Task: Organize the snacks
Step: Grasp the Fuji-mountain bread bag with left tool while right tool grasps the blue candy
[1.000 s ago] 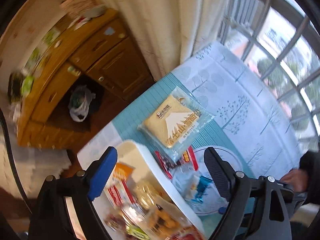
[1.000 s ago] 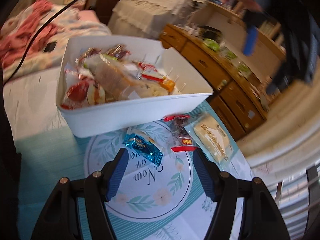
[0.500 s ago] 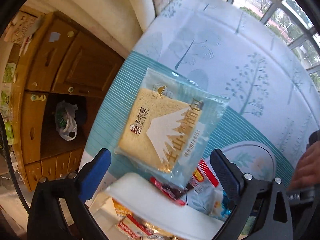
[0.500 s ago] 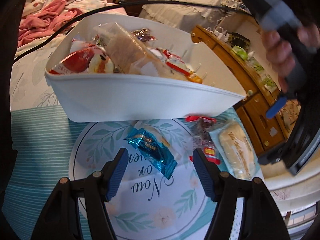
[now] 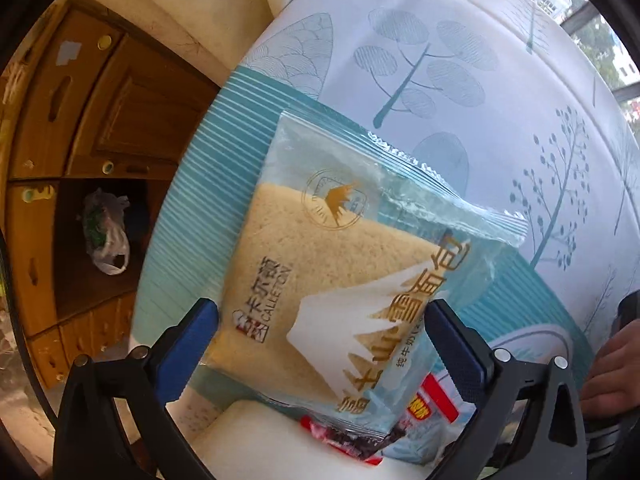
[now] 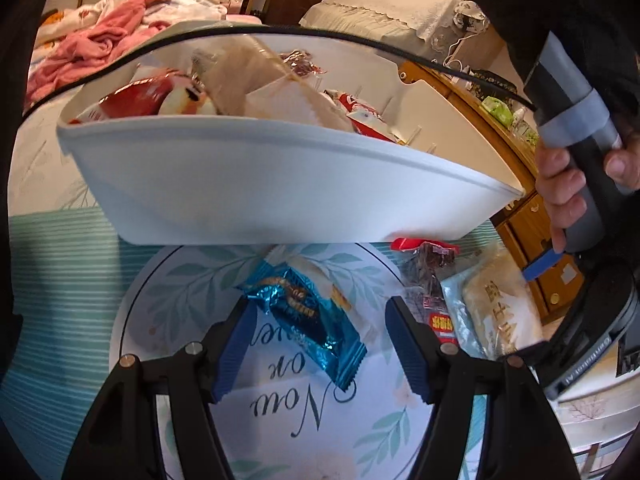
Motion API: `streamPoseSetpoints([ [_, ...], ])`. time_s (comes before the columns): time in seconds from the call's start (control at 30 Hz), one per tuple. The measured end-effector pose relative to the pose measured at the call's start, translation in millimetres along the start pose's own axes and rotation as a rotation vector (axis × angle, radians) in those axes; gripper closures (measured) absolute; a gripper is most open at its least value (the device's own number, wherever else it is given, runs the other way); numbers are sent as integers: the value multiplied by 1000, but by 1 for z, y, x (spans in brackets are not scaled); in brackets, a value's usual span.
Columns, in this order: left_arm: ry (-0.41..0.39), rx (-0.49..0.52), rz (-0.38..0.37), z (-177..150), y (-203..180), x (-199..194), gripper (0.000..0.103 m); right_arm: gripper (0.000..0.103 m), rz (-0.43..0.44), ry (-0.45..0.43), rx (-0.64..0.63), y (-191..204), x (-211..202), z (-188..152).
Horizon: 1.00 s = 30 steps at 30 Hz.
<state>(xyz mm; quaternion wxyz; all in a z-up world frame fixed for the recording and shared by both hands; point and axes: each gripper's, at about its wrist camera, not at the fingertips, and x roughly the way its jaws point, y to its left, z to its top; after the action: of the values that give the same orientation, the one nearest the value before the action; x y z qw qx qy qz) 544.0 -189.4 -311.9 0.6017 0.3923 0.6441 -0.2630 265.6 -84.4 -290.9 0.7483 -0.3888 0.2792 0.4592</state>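
Bread packet (image 5: pixel 340 280) flat on tablecloth (image 5: pixel 460 60), long axis between left fingers (image 5: pixel 188 336).

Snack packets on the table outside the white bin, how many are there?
3. A blue foil candy between the right gripper's fingers, a red-ended dark packet beside it, and a bread packet between the left gripper's fingers. Others may be hidden.
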Motion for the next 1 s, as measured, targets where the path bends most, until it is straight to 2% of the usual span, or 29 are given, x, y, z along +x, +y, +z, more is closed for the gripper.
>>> streamPoseSetpoints([
  [0.13,13,-12,-25,7,5,6,0,51,85,-6,55,-9,3,-1],
  [0.5,10,-47,-56,15,19,18,0,60,150,11,161,-26,11,3],
  [0.73,-34,-62,-32,7,12,18,0,64,155,76,384,-40,10,2],
  [0.93,-52,-129,-50,2,10,15,0,65,125,166,554,-43,-1,-11],
  [1.0,-57,-158,-60,2,11,14,1,65,120,198,651,-47,-7,-19],
])
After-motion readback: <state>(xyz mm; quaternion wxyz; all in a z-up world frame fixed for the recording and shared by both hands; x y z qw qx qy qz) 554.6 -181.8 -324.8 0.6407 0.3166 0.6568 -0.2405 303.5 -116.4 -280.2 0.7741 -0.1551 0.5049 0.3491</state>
